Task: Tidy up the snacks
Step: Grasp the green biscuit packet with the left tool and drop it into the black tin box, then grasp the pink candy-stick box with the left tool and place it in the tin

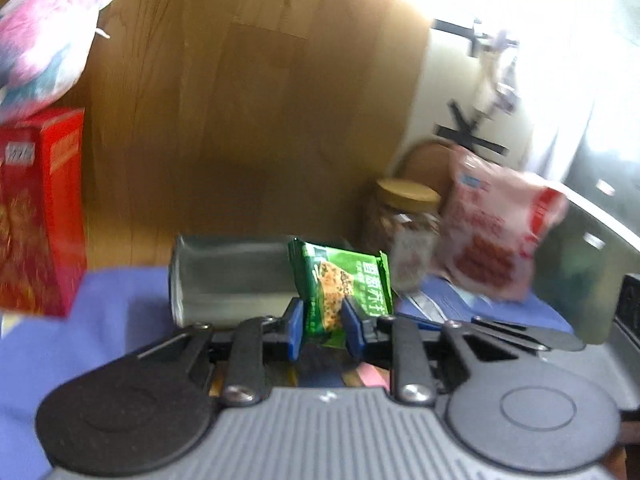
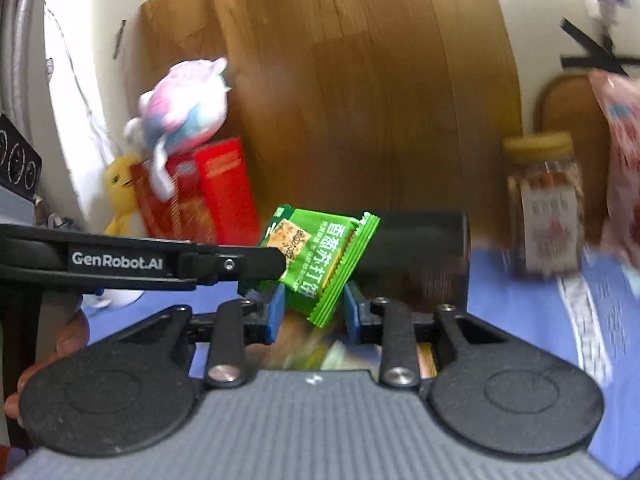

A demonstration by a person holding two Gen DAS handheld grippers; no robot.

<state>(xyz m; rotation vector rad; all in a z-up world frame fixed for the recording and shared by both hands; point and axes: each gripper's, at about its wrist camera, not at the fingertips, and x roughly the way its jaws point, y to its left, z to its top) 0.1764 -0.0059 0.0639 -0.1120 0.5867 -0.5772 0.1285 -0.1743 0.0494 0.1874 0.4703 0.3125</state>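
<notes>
While frames blur, both grippers (image 1: 323, 322) (image 2: 314, 308) apparently pinch one green biscuit packet (image 1: 340, 286) (upright).

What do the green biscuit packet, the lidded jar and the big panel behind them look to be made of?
Green biscuit packet: glossy printed plastic film, judging by its crimped, zigzag-cut edge. Jar: clear body, glass or plastic, contents visible through it, with a matte tan lid and a paper-like label. Panel: wood or wood-look laminate, showing streaky brown grain with a soft sheen.
</notes>
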